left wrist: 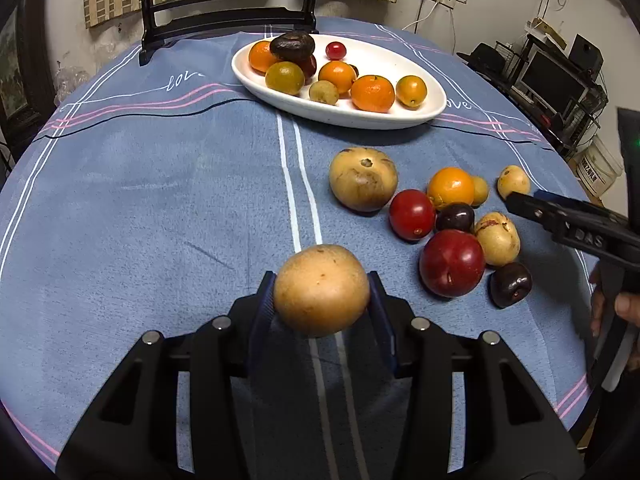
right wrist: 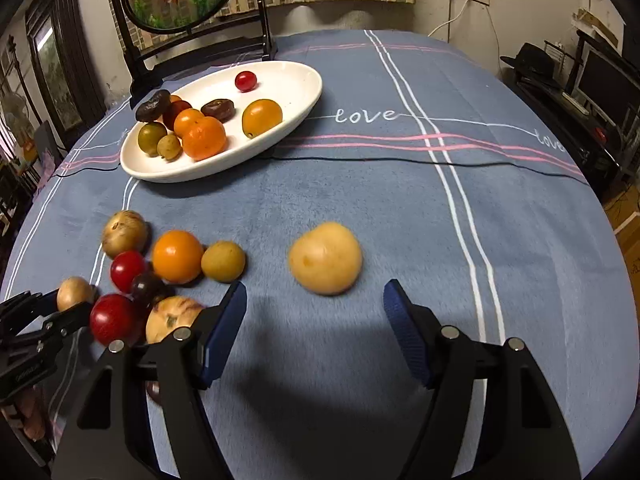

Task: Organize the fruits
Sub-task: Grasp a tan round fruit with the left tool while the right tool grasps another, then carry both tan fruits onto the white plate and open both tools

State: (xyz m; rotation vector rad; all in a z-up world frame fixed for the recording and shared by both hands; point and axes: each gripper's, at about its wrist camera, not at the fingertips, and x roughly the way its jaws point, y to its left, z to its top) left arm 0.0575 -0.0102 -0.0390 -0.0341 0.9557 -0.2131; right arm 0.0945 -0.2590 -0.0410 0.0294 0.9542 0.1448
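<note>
Left wrist view: the left gripper clasps a tan round fruit above the tablecloth, the white oval plate straight ahead.

Right wrist view: the right gripper gapes empty, a pale yellow fruit just ahead between its fingers.

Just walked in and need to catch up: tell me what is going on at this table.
A person with a gripper in each hand is sorting fruit onto a white oval plate on a blue-clothed table. The left gripper is shut on a tan round fruit. The right gripper is open, facing a yellowish fruit that lies on the cloth just beyond its fingertips. The plate already holds oranges, dark fruits and a cherry tomato; a loose cluster still waits on the cloth.
</note>
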